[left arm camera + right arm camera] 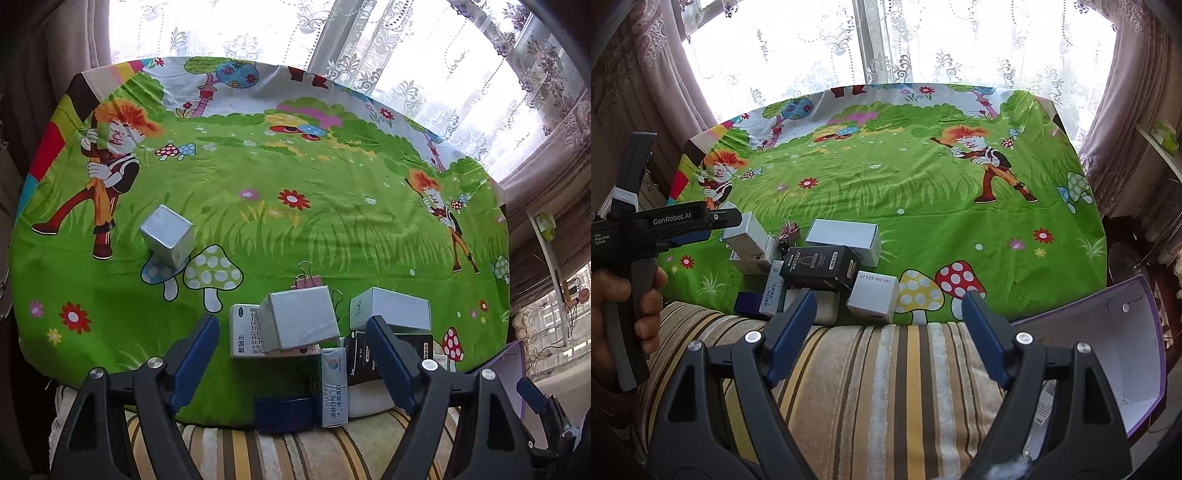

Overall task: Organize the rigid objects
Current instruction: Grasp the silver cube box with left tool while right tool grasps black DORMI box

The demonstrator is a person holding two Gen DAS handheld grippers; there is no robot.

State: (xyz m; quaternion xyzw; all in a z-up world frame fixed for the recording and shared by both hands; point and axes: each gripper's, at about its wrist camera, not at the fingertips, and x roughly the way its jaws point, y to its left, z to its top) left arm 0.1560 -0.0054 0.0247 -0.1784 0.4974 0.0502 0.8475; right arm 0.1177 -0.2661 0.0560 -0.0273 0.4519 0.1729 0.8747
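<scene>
A pile of small boxes lies at the near edge of the green cartoon cloth (pixel 295 221). It holds a silver box (pixel 299 319) on a white medicine box (pixel 242 332), a white box (pixel 391 308), a black box (pixel 364 358), a slim blue-white box (pixel 334 384) and a dark blue box (pixel 284 413). A lone silver cube (pixel 168 230) stands farther left. My left gripper (pixel 293 354) is open, with its jaws on either side of the pile. My right gripper (pixel 890 325) is open and empty over the striped cushion (pixel 886 387), near a white "JIYIN MUSIC" box (pixel 873 297) and the black box (pixel 822 267).
A pink binder clip (pixel 308 280) lies behind the pile. An open purple-edged cardboard box (pixel 1108 347) sits at the right of the cushion. The left gripper's body and the hand holding it (pixel 639 236) show at the left. Curtains and a window stand behind the table.
</scene>
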